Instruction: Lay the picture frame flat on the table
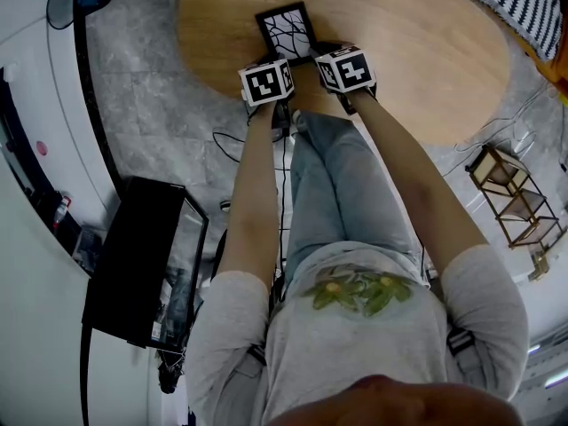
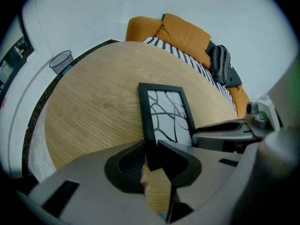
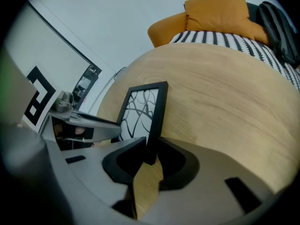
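Observation:
A black picture frame [image 1: 286,29] with a branch drawing lies low on the round wooden table [image 1: 417,51], its near edge toward me. My left gripper [image 1: 272,60] sits at its near left corner and my right gripper [image 1: 325,55] at its near right corner, marker cubes side by side. In the left gripper view the frame's [image 2: 166,114] left border runs down between the jaws of the left gripper [image 2: 151,153], which close against it. In the right gripper view the frame's [image 3: 143,109] right border stands between the jaws of the right gripper [image 3: 151,151], both pads tight to it.
An orange sofa [image 2: 187,32] with a striped cover stands beyond the table's far edge. A clear bin [image 2: 61,62] is at the far left. On the floor are a black cabinet [image 1: 142,264] to my left and a wire shelf [image 1: 515,193] to my right.

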Demonstrator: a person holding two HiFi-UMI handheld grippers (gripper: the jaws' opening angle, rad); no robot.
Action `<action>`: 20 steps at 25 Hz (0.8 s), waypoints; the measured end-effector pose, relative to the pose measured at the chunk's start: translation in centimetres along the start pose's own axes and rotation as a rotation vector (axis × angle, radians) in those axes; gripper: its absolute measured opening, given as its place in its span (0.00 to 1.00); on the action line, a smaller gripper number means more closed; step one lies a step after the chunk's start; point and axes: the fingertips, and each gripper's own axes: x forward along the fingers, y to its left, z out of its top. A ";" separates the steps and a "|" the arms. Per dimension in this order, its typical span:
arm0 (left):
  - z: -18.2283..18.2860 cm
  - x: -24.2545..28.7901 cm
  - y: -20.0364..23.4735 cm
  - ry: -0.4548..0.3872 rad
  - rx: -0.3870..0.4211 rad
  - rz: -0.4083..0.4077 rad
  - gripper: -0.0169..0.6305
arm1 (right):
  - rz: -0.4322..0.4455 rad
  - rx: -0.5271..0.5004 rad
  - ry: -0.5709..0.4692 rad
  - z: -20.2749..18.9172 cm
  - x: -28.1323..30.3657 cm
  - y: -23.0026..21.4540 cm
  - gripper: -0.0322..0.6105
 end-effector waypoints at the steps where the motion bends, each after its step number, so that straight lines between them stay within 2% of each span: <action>1: 0.0 0.0 0.0 0.003 -0.017 -0.004 0.17 | -0.001 0.006 0.006 -0.1 0.0 -0.1 0.18; 3: 0.4 -0.1 0.1 -0.007 -0.033 0.003 0.17 | -0.004 0.006 0.012 0.1 -0.1 -0.1 0.18; 9: 1.5 -1.4 -0.5 -0.050 0.013 0.008 0.27 | -0.002 0.025 -0.012 1.0 -1.2 0.5 0.25; 13: 2.5 -2.9 -1.2 -0.101 0.022 -0.007 0.28 | 0.001 0.021 -0.057 1.7 -2.7 1.0 0.25; 18: 3.2 -5.4 -2.2 -0.149 0.071 -0.022 0.27 | -0.005 -0.001 -0.123 2.8 -5.6 2.2 0.19; 20: 3.4 -6.7 -2.4 -0.171 0.090 -0.014 0.22 | -0.001 0.002 -0.147 3.1 -6.8 2.8 0.13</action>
